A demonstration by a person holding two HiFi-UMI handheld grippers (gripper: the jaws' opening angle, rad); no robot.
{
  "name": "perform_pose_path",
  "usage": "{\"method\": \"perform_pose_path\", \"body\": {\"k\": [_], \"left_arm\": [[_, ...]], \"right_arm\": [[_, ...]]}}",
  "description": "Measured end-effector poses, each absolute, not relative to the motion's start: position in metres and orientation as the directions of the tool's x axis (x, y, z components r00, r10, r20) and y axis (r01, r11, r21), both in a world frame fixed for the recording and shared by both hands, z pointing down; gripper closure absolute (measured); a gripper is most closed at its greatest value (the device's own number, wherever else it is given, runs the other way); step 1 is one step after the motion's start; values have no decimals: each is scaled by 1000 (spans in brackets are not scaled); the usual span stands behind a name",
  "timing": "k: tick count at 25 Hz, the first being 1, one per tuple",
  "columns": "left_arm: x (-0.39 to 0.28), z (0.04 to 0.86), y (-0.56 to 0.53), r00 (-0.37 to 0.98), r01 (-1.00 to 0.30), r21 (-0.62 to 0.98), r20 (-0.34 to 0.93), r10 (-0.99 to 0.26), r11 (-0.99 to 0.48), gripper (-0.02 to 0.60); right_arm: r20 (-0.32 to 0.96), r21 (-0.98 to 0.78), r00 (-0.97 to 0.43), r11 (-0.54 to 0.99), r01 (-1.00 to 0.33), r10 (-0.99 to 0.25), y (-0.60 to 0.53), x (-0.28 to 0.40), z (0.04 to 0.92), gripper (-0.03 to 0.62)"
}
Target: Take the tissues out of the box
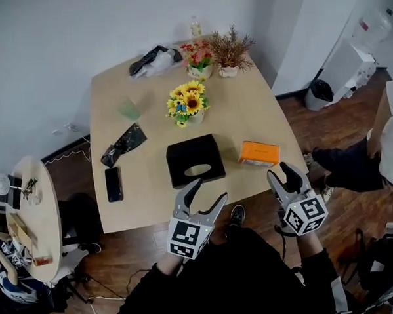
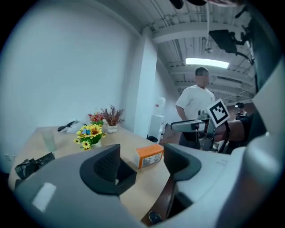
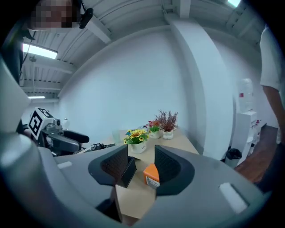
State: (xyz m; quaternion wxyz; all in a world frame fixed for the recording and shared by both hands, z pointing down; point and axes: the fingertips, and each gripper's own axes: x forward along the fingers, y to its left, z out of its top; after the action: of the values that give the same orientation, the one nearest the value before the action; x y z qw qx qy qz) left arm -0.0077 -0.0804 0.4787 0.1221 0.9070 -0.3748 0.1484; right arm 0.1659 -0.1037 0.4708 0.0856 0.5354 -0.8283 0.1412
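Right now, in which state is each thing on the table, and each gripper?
Black tissue box: upright, top slot facing up, no tissue pulled out.
Orange box: lying flat, looks closed.
Phone: lying flat, screen dark.
Sunflower pot: upright.
Left gripper: open, nothing between its jaws.
Right gripper: open, nothing between its jaws.

Matt black box (image 1: 195, 159) on a smooth pale-wood table (image 1: 260, 110); left of the box, a crinkled plastic bag (image 1: 123, 144) (shiny black).
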Motion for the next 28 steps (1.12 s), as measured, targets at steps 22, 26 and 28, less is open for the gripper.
{"method": "perform_pose_path", "body": {"k": [22,26,28], "left_arm": [[-121,421,9,472,-878,38,224,-853,-476,385],[-119,423,16,439,-894,30,248,-863,-447,385],[-115,425,21,435,-895,19,261,-862,-446,385]], "right_arm": [[68,-36,-485,484,-875,-872,-21,65,376,595],[42,-51,-507,505,-862,-861,-21,70,373,595],[35,-61,-512,510,-858,-858,-20,73,372,595]]}}
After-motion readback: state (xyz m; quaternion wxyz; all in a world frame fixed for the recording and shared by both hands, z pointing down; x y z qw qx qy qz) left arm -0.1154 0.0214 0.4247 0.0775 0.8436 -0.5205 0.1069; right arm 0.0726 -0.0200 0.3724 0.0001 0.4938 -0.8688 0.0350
